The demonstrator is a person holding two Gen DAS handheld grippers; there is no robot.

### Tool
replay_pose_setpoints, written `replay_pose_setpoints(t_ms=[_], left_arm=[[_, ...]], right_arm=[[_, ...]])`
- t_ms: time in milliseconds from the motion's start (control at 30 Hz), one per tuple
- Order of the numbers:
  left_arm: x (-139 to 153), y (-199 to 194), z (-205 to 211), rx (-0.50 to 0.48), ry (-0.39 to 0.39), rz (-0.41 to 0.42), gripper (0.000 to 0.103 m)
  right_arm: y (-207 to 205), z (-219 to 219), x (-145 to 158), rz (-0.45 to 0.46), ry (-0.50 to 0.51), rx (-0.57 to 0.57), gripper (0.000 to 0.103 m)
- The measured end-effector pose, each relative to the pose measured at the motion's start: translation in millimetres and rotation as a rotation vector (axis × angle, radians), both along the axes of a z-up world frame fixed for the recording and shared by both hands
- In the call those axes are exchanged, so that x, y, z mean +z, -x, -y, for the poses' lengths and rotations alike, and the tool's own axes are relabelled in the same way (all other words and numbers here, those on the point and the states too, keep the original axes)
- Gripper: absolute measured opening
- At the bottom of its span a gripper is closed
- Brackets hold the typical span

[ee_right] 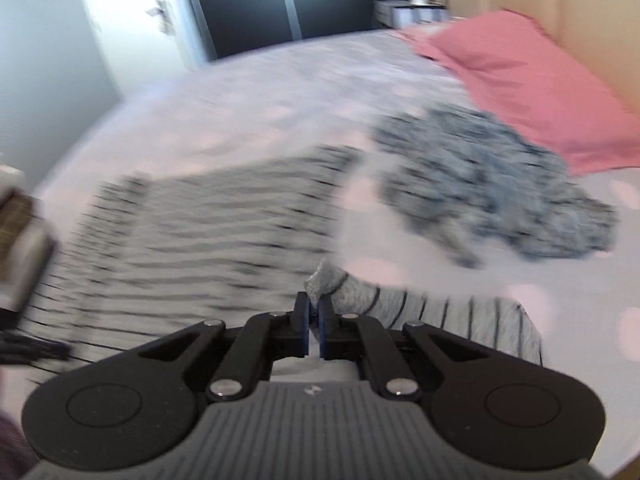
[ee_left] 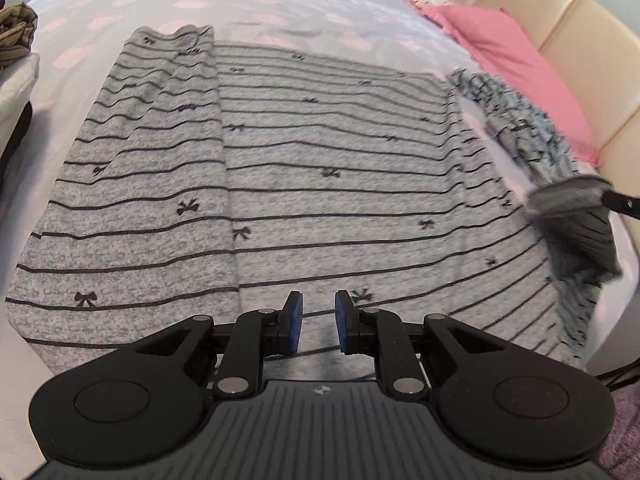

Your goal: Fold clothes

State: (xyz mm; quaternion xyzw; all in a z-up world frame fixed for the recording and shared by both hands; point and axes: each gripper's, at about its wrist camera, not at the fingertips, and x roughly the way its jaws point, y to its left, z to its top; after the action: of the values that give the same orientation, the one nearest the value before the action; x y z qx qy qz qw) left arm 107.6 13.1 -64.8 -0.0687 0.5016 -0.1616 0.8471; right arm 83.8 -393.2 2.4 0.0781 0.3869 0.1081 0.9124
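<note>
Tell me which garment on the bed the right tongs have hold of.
The grey striped top with bows, pinched at its right sleeve cuff by the right tongs. The blue patterned garment lies crumpled and untouched beside the pink pillow.

The grey striped garment [ee_left: 320, 168] lies flat across the bedspread [ee_left: 240, 4], covering the middle of the left wrist view. Beyond it, from 11 to 1 o'clock, the bedspread is bare and open to a gripper. At 9 to 10 o'clock a crumpled olive striped cloth [ee_left: 16, 32] sits at the bed's edge. At 2 o'clock a rumpled blue-grey patterned garment [ee_right: 492, 188] lies beside the pink pillow [ee_right: 532, 84], which rests against the cream headboard [ee_left: 592, 52], closing that side. At 3 o'clock a lifted fold of the garment hangs in the way
</note>
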Motion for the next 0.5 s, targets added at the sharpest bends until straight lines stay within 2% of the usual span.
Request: replay_pose_setpoints(t_ms=[67, 167, 300, 500], left_arm=[[3, 4, -3, -0.004, 0.012, 0.01, 0.014], [6, 9, -10, 0.009, 0.024, 0.015, 0.014], [8, 16, -21, 0.024, 0.027, 0.022, 0.014], [7, 26, -23, -0.022, 0.03, 0.035, 0.015]], right_arm=[[7, -27, 10, 0.012, -0.061, 0.067, 0.005], [19, -72, 14, 0.006, -0.087, 0.19, 0.005], [39, -128, -3, -0.081, -0.076, 0.342, 0.005], [70, -182, -65, -0.274, 0.004, 0.508, 0.006]])
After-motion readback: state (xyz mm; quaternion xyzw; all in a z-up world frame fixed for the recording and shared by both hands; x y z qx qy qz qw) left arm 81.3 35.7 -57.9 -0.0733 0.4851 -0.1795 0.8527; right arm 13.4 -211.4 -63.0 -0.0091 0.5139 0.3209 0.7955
